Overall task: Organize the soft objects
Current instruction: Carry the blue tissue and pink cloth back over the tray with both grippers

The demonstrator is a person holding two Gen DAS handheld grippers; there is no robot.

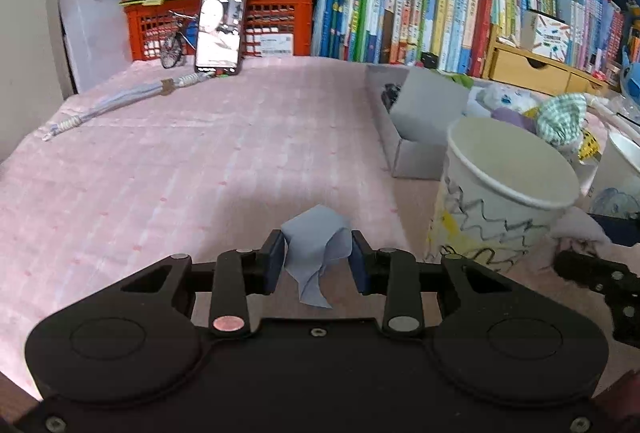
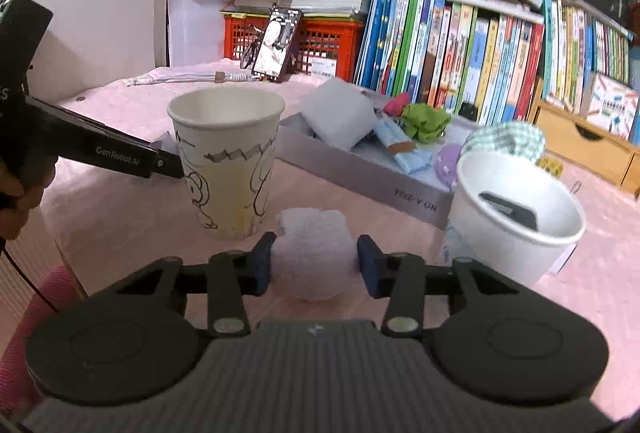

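Note:
My left gripper [image 1: 318, 253] is shut on a folded grey-blue cloth [image 1: 316, 241] and holds it above the pink tablecloth, left of the drawn-on paper cup [image 1: 500, 193]. My right gripper [image 2: 314, 257] is shut on a pale pink foam piece [image 2: 314, 253], in front of and between the drawn-on cup [image 2: 226, 161] and a white cup [image 2: 516, 217] that holds a dark object. A grey box [image 2: 360, 169] behind the cups holds several soft items: a grey sponge [image 2: 340, 113], a green cloth [image 2: 424, 121], a blue piece. The left gripper's body [image 2: 100, 149] shows at left.
A phone [image 1: 220, 29] leans on a red crate [image 1: 280, 25] at the back. A rope [image 1: 120, 99] lies on the tablecloth at far left. Rows of books [image 1: 440, 13] and a wooden drawer unit [image 1: 532, 69] line the back. A checked green cloth [image 1: 560, 117] lies right of the box.

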